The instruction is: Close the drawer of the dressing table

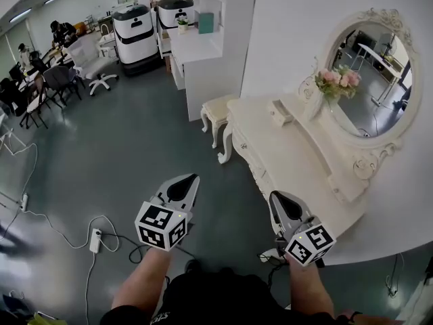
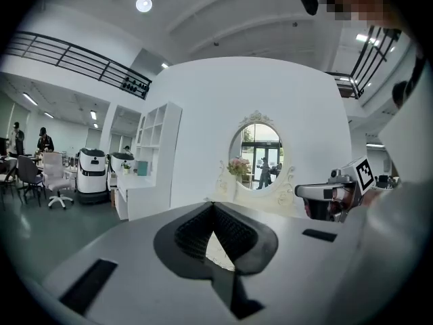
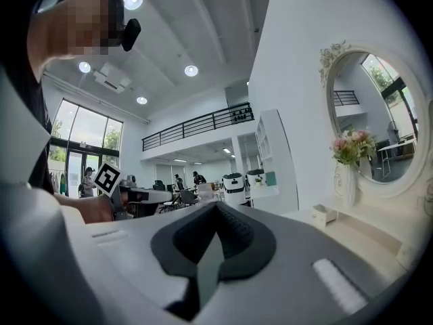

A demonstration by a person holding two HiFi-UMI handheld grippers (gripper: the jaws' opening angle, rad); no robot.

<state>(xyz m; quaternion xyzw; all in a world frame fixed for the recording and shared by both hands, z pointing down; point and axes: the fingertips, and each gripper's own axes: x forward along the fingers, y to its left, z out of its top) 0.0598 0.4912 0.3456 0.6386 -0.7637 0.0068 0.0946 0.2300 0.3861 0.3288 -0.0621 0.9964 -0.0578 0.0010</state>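
Note:
The white dressing table point(image 1: 298, 164) stands at the right against the wall, with an oval mirror point(image 1: 371, 80) and a vase of pink flowers point(image 1: 333, 85). On its top, a small drawer point(image 1: 279, 112) is pulled out of its little box; the right gripper view shows it as the small drawer point(image 3: 325, 214) with an open top. My left gripper point(image 1: 189, 179) hovers over the floor, well short of the table, shut and holding nothing. My right gripper point(image 1: 278, 198) is near the table's front corner, also shut and holding nothing. Both point level, and neither touches the table.
A white stool point(image 1: 218, 110) stands by the table's far end, next to a white shelf unit point(image 1: 203, 39). Two white robots point(image 1: 135, 32) are parked at the back. Office chairs point(image 1: 95, 66) and people are at the far left. Cables and a power strip point(image 1: 95, 240) lie on the floor.

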